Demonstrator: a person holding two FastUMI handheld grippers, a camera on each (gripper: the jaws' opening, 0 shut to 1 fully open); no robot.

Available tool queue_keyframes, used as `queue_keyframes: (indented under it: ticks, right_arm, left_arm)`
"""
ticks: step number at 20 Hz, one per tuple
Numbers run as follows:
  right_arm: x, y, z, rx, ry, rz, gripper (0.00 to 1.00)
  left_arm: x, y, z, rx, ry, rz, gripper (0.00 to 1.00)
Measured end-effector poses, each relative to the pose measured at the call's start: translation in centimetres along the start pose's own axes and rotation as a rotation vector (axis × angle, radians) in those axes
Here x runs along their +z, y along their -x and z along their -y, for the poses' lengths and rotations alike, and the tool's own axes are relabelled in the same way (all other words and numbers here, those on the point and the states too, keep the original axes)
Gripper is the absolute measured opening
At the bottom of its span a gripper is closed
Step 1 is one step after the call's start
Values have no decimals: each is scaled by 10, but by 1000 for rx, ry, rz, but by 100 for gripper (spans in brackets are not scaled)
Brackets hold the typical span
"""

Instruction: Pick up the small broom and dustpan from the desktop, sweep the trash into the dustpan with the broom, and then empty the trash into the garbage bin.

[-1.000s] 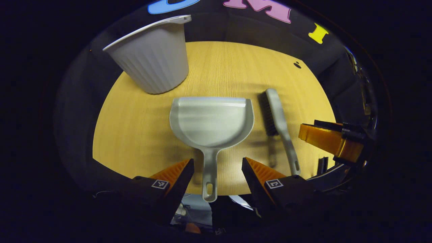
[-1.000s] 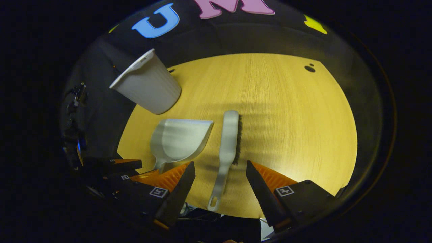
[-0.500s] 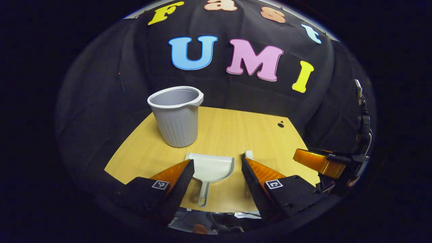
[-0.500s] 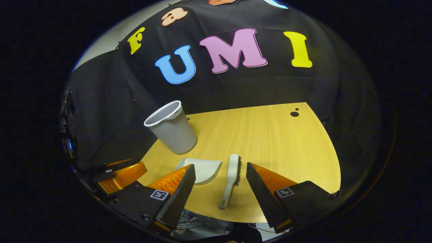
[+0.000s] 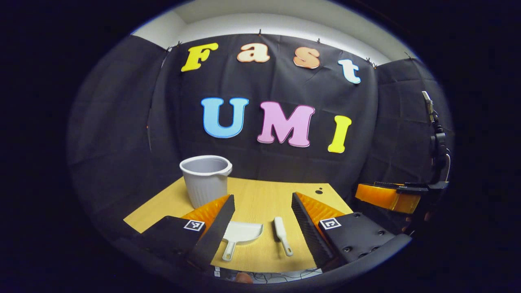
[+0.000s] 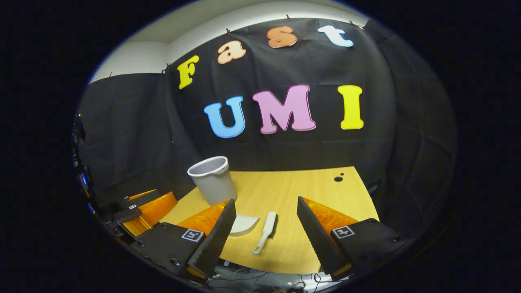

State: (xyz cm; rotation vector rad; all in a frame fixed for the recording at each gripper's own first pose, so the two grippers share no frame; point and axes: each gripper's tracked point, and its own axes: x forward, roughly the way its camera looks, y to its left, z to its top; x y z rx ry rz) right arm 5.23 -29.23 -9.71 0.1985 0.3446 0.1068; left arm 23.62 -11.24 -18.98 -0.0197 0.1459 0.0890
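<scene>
A grey dustpan [image 5: 240, 235] lies on the wooden table [image 5: 256, 195], handle toward me, with a small grey broom [image 5: 281, 235] just to its right. The same dustpan [image 6: 243, 224] and broom [image 6: 265, 231] lie low in the right gripper view. A grey ribbed garbage bin [image 5: 205, 179] [image 6: 212, 179] stands upright behind them at the table's back left. Two small dark bits of trash [image 5: 318, 191] [image 6: 338, 178] sit near the far right corner. My left gripper [image 5: 262, 221] and right gripper [image 6: 264, 228] hang open, above and well back from the table, holding nothing. The right gripper's orange finger [image 5: 386, 197] juts in at the right of the left gripper view.
The left gripper's orange finger [image 6: 146, 209] pokes in at the left of the right gripper view. Black cloth walls close in the back and both sides of the table. Cables hang below the near table edge [image 6: 260, 280].
Both grippers have pulled up and back from close over the dustpan and broom, so the table looks small and far. Both stay open. Nothing on the table moved.
</scene>
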Motion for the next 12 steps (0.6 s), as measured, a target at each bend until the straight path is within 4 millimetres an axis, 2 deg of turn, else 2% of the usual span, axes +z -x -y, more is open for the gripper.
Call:
queue_keyframes:
  ticks: [2, 3, 4, 5, 6, 9, 10, 11, 12]
  right_arm:
    - [24, 3, -4, 24, 24, 109, 98]
    - [37, 3, -7, 41, 51, 174, 98]
    - [48, 1, -5, 56, 88, 225, 98]
    - [48, 3, -10, 75, 93, 222, 85]
    - [44, 3, -20, 111, 79, 227, 97]
    - [34, -11, -43, 152, 53, 193, 97]
    - [35, -18, -44, 134, 59, 191, 85]
    - [35, -19, -49, 116, 62, 208, 97]
    - [33, -19, -52, 92, 63, 211, 85]
  left_arm:
    - [11, 5, -1, 22, -19, 67, 81]
    - [21, 11, -1, 24, -28, 84, 83]
    - [21, 12, -3, 29, -39, 81, 85]
    - [18, 10, -8, 49, -55, 73, 83]
    - [21, 8, -15, 65, -74, 77, 83]
    - [37, 8, -17, 51, -82, 96, 83]
    - [39, 6, -16, 23, -78, 100, 80]
    - [40, 4, -19, 2, -77, 105, 82]
    - [43, 0, -27, 3, -73, 98, 82]
